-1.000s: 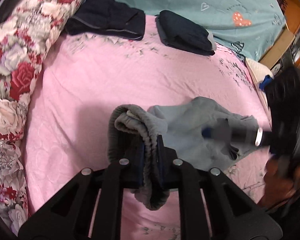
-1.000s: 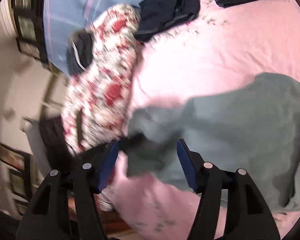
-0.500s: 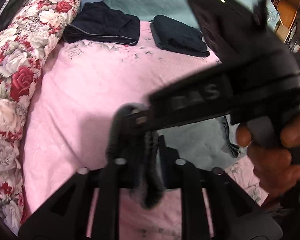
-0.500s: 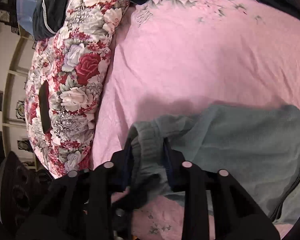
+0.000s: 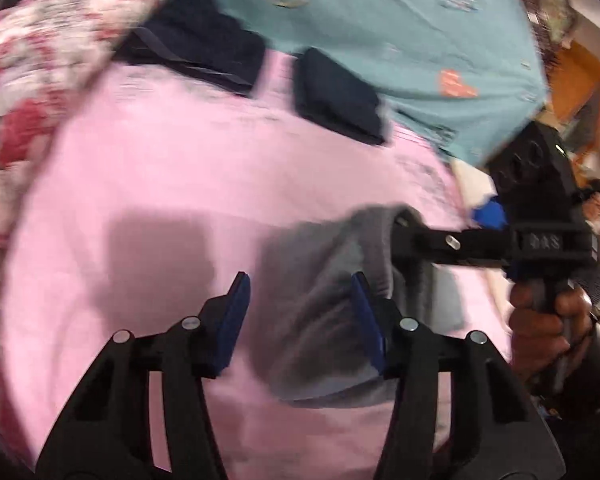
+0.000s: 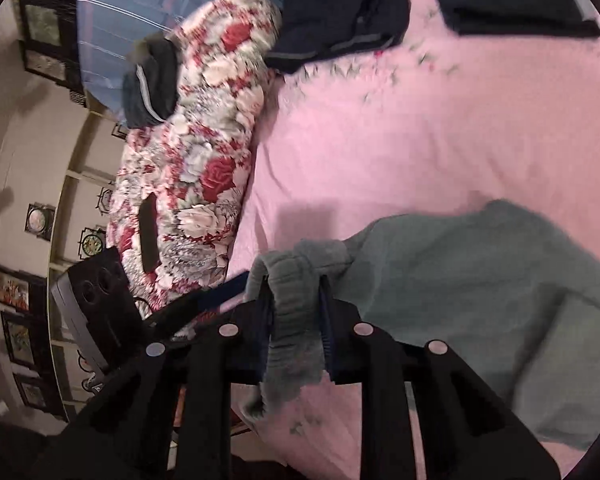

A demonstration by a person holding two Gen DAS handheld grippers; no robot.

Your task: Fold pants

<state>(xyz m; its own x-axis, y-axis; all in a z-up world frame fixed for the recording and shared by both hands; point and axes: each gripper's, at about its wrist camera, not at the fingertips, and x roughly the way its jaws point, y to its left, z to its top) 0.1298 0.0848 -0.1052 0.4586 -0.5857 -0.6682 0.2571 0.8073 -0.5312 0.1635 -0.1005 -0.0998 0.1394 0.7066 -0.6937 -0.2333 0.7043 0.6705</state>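
Starting at my left, the floral bolster (image 6: 188, 184) lies along the edge of the pink bedsheet (image 5: 160, 184), out of the way so the middle stays free for folding, and the dark folded clothes (image 5: 336, 96) are parked at the far end, which I take to be finished pieces. My left gripper (image 5: 296, 312) has just been opening and now stands released, its blue pads apart with nothing pinched between them; the grey cloth only lies behind the right pad. Further right, the grey pants (image 6: 480, 280) are spread on the sheet, and my right gripper (image 6: 294, 312) has just been closing and is now clenched on their ribbed waistband (image 6: 296, 280). I judge this a handover of that corner, freeing my left for another hold.
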